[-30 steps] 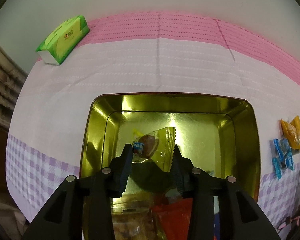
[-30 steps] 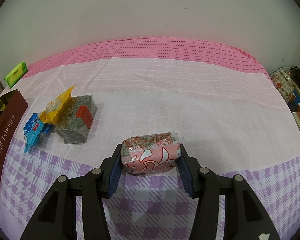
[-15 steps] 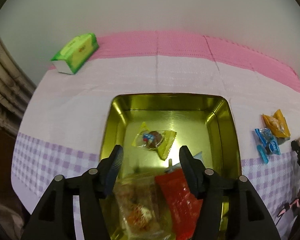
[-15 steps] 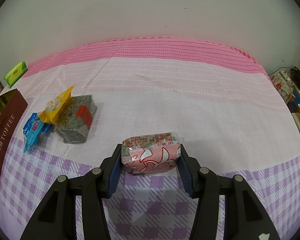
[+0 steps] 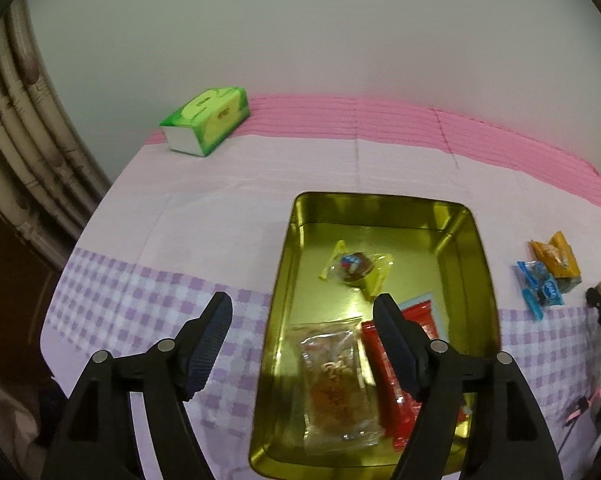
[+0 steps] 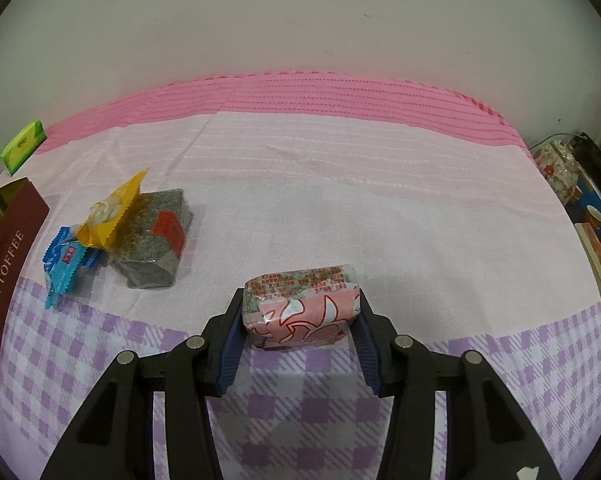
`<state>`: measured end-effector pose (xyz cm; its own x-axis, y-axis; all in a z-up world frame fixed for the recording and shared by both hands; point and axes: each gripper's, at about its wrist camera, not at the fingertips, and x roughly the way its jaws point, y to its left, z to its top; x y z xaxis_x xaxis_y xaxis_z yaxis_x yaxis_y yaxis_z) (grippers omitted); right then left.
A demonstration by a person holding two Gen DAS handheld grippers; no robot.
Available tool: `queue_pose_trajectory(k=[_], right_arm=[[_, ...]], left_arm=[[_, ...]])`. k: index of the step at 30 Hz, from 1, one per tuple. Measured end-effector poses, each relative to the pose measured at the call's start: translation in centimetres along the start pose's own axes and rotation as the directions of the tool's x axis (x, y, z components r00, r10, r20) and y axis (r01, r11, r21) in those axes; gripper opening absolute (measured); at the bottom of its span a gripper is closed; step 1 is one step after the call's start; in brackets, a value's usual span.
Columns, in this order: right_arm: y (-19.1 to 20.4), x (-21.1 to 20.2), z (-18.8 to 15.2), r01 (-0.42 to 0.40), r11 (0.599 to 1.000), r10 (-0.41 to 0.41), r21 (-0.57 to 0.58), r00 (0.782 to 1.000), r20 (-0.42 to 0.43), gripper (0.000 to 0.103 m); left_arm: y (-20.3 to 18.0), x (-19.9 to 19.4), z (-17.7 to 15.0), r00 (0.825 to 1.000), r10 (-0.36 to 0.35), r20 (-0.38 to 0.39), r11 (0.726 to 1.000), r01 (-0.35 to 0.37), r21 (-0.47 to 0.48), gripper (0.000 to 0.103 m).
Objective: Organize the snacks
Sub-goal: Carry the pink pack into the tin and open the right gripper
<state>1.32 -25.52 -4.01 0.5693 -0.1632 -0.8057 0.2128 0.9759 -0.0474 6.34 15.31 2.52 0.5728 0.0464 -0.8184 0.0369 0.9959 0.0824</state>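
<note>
**Gripper hardware, both units alike**

Left gripper [image 5: 302, 312]: matte black angular linkage arms, four round silver pivot screws, two per side. Fingers [image 5: 210, 340] carry dark blue ribbed pads on their inner faces. Right gripper [image 6: 298, 322]: same black frame, same four silver screws, same blue ribbed pads [image 6: 230, 350]. No cables or markings visible.

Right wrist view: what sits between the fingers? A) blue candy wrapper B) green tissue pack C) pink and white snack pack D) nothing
C: the pink and white snack pack sits on the tablecloth between the fingers of the right gripper, whose jaws are closing with both blue pads against the pack's ends.
</note>
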Motion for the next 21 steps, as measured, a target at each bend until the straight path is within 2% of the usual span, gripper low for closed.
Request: queue_pose_trajectory(k=[5, 9, 13, 19, 21], right_arm=[[0.3, -1.6, 0.5, 0.003, 1.0, -0.003, 0.018, 1.0, 0.019, 0.046], [1.7, -3.7, 1.6, -0.034, 0.999, 0.033, 0.014, 0.998, 0.055, 0.046], [5.0, -5.1, 3.2, -0.118, 0.992, 0.121, -0.041, 0.989, 0.08, 0.046], [12.8, -6.0, 4.8, -0.261, 0.951, 0.277, -0.167, 0.958, 0.076, 0.046], [15.3, -5.7, 5.2, -0.309, 0.932, 0.324, -0.191, 0.945, 0.054, 0.046]], left_arm=[[1.2, 0.2, -0.5, 1.0, -0.011, -0.009, 0.999, 0.011, -0.031, 0.074], [2.3, 0.1, -0.4, 1.0, 0.005, 0.002, 0.998, -0.005, -0.057, 0.074], [3.4, 0.2, -0.5, 1.0, 0.012, -0.004, 0.995, -0.012, -0.103, 0.074], [5.3, 0.3, -0.9, 0.996, 0.094, -0.007, 0.984, -0.094, -0.153, 0.074], [6.0, 0.5, -1.0, 0.995, 0.095, -0.015, 0.979, -0.096, -0.179, 0.074]])
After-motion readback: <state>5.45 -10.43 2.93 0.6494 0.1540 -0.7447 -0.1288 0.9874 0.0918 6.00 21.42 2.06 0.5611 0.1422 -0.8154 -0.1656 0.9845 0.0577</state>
